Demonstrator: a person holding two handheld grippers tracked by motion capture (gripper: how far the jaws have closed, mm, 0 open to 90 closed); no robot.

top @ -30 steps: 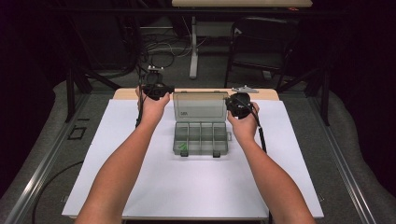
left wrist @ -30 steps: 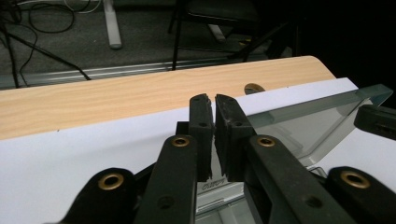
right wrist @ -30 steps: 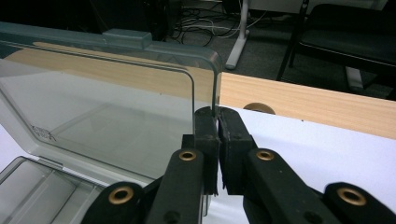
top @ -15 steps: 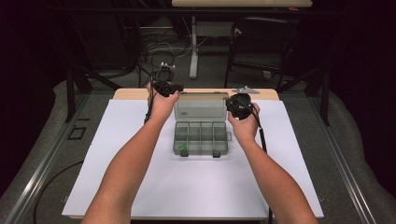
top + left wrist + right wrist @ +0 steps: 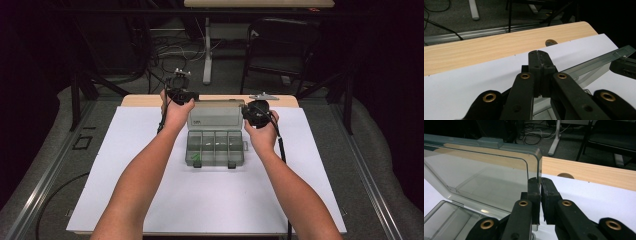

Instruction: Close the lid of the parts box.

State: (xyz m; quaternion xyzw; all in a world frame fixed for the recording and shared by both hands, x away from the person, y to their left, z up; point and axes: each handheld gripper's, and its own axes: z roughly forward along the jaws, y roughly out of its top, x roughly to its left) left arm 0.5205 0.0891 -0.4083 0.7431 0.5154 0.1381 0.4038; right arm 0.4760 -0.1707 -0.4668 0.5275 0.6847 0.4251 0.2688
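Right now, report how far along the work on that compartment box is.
Done: the clear lid stands raised over the compartment box. In hand: the right hand-held gripper pinches the lid's edge; the left hand-held gripper is shut beside the lid, gripping nothing visible. Left: the green item lies untouched in its compartment.

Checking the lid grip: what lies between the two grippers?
In the high view, the box's raised clear lid spans from the left gripper to the right gripper, which pinches its edge.

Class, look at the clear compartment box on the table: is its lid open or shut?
Open. The lid stands raised behind the box's exposed compartments, and the right hand-held gripper pinches the lid's edge.
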